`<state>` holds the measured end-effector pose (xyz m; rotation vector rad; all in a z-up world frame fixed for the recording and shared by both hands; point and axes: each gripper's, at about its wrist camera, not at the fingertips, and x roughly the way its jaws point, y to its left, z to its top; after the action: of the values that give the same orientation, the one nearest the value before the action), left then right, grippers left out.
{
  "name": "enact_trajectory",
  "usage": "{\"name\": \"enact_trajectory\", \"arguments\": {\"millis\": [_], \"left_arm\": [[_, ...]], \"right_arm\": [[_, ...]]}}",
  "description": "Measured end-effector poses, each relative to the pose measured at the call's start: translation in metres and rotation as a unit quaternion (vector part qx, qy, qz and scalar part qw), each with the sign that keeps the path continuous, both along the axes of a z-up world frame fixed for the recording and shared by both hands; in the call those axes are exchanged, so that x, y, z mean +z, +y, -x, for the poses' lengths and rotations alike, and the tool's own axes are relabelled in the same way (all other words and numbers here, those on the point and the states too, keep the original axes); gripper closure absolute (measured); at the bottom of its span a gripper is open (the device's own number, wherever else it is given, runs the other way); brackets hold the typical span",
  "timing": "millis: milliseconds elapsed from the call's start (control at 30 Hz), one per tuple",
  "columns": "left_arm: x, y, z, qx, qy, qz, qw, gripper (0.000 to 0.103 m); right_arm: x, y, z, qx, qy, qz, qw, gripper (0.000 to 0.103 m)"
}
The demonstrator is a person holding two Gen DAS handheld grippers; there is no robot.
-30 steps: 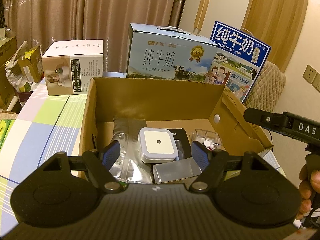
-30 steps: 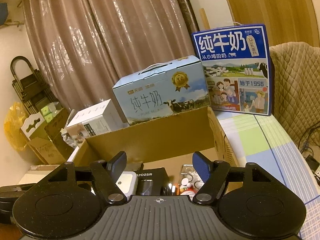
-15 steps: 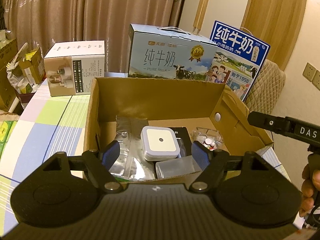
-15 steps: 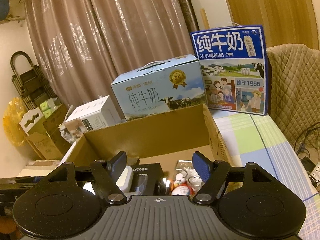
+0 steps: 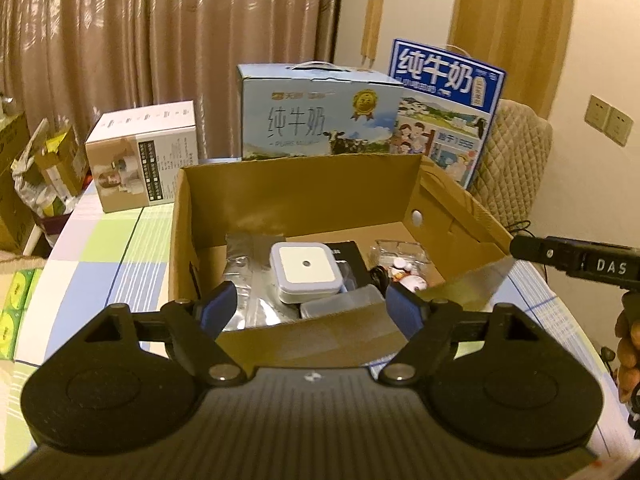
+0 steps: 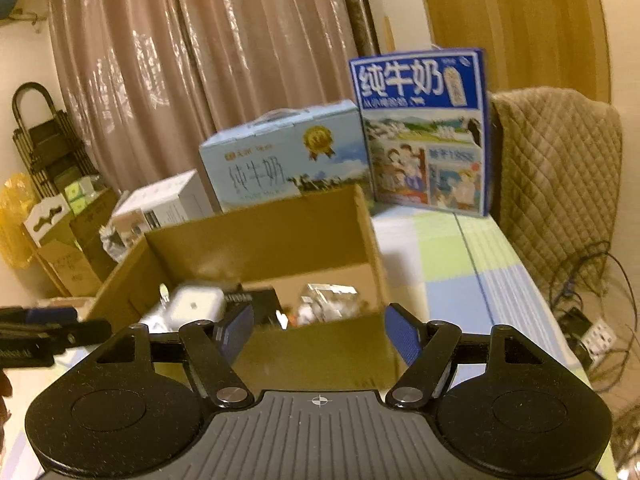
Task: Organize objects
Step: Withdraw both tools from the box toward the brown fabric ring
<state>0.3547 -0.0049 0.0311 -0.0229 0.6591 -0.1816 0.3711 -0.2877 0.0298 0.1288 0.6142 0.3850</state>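
**Both grippers poised at the near wall of the cardboard box**

Left wrist view: left gripper (image 5: 312,308) spread wide, holding nothing, before the cardboard box (image 5: 296,196). Inside lie a white square device (image 5: 306,270), silver foil pouch (image 5: 248,280) and clear plastic case (image 5: 340,306). Risk: a descending finger may catch the near wall.

Right wrist view: right gripper (image 6: 318,330) likewise wide, empty. Risk: 2 grippers reaching in together could collide.

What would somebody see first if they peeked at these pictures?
Probably the open cardboard box in the middle of the table, with a white square gadget lying on top of the things inside. Behind it stand two milk cartons: a pale blue one and a taller, brighter blue one to its right.
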Motion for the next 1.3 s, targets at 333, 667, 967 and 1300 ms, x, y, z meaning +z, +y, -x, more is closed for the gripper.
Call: {"name": "enact_trajectory", "arguments": {"millis": [333, 667, 967, 1300], "left_arm": [[-0.012, -0.027, 0.041, -0.029, 0.007, -0.021, 0.9993, 0.02], [-0.033, -0.061, 0.084, -0.057, 0.033, -0.031, 0.9974, 0.009], [-0.045, -0.078, 0.098, -0.061, 0.048, -0.027, 0.9966, 0.005], [-0.063, -0.099, 0.101, -0.09, 0.057, -0.014, 0.9942, 0.001]], "right_arm": [[-0.018, -0.041, 0.05, -0.011, 0.048, 0.022, 0.999, 0.033], [-0.031, -0.073, 0.071, -0.02, 0.083, 0.036, 0.996, 0.033], [-0.039, -0.082, 0.078, 0.006, 0.097, 0.056, 0.994, 0.033], [-0.053, -0.081, 0.068, 0.033, 0.13, 0.06, 0.989, 0.033]]}}
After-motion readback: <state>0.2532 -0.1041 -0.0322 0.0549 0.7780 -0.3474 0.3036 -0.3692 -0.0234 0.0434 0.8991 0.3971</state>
